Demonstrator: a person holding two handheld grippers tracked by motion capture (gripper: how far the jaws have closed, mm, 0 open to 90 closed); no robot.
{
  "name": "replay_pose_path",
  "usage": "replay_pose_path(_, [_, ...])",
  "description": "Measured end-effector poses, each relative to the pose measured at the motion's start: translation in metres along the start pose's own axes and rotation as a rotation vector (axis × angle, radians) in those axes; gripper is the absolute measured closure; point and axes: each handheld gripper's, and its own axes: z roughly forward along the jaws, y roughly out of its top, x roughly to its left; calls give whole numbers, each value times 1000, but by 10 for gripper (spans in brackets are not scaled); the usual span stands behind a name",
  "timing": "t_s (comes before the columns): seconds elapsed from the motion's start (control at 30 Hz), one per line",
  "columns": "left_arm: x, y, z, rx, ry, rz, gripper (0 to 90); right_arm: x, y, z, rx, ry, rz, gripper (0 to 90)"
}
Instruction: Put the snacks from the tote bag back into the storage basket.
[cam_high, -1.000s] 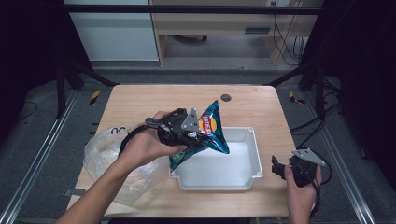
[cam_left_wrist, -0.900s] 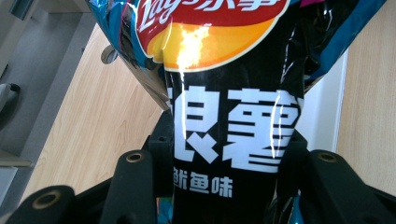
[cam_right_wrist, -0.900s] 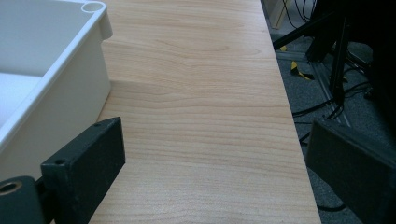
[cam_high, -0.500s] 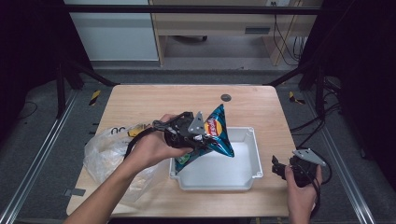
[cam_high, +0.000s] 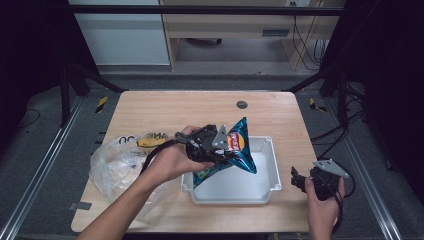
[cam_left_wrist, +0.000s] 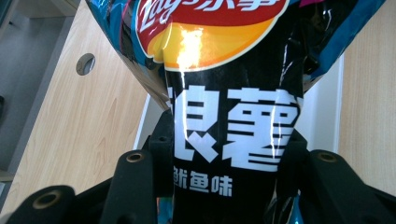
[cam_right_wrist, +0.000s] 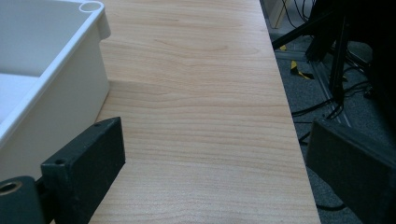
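In the high view, a pale wood table (cam_high: 150, 112) stands on a dark floor, with metal rails along both sides, a cabinet and desk at the far end, and cables trailing at the right. A small dark hole (cam_high: 242, 104) marks the tabletop near the far edge. The left gripper (cam_high: 216, 147) pinches a blue chip bag (cam_high: 239, 150) and holds it raised over the left part of a white bin (cam_high: 265, 175) that sits near the table's near edge. A crumpled clear plastic bag (cam_high: 115, 167) lies to the left of the bin, under the left forearm. The right gripper (cam_high: 298, 181) sits at the near right corner, just right of the bin.

In the left gripper view, the chip bag (cam_left_wrist: 233, 93) hangs between the two black jaws, which press on its dark lower part from both sides. Behind it are the bin's white wall (cam_left_wrist: 322, 121), the wood and the hole (cam_left_wrist: 85, 64).

In the right gripper view, the jaws of the right gripper (cam_right_wrist: 212, 163) stand spread wide over bare wood with nothing between them. The bin's corner (cam_right_wrist: 70, 79) lies at the left, touching the table (cam_right_wrist: 196, 93). Beyond the table's right edge are floor, frame legs and cables.
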Motion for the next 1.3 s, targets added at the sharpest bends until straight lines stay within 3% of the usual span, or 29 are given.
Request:
replay_pose_path(0.37, [-1,0,16,11,-19,13,538,-1,0,1,2,-2,0,53])
replay_pose_path(0.77, [-1,2,22,5,-20,7,538,0,0,1,3,-1,-4,53])
replay_pose_path(0.93, [-3,4,28,30,-22,31,538,0,0,1,2,1,-3,53])
replay_pose_path(1.3, [-3,0,32,41,-28,28,538,0,0,1,6,2,-7,53])
